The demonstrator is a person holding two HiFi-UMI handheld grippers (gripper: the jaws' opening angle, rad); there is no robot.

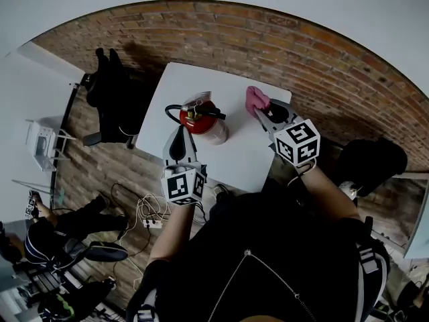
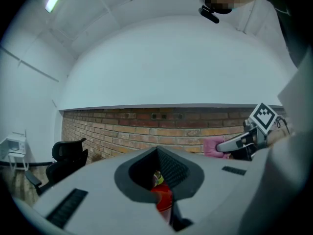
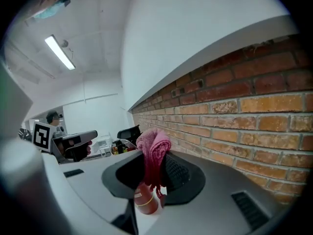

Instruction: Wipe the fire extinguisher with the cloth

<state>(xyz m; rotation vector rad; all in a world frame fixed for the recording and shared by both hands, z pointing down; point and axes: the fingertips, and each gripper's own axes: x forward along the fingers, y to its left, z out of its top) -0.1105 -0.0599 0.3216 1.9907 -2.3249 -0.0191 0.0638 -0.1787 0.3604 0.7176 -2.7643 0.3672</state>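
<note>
A small red fire extinguisher (image 1: 203,121) with a black hose stands on the white table (image 1: 249,158). Through the left gripper view's jaw gap the extinguisher (image 2: 164,199) shows just below. My left gripper (image 1: 184,129) hovers at its near left side, jaws closed together with nothing between them. The pink cloth (image 1: 256,100) is bunched up and pinched in my right gripper (image 1: 259,112), held above the table to the extinguisher's right. In the right gripper view the cloth (image 3: 154,153) hangs from the closed tips, with the extinguisher (image 3: 145,200) beneath.
A black office chair (image 1: 112,94) stands left of the table, and another dark seat (image 1: 371,161) sits at the right. Cables and a power strip (image 1: 151,219) lie on the brick-patterned floor. A person (image 1: 41,235) sits at the lower left.
</note>
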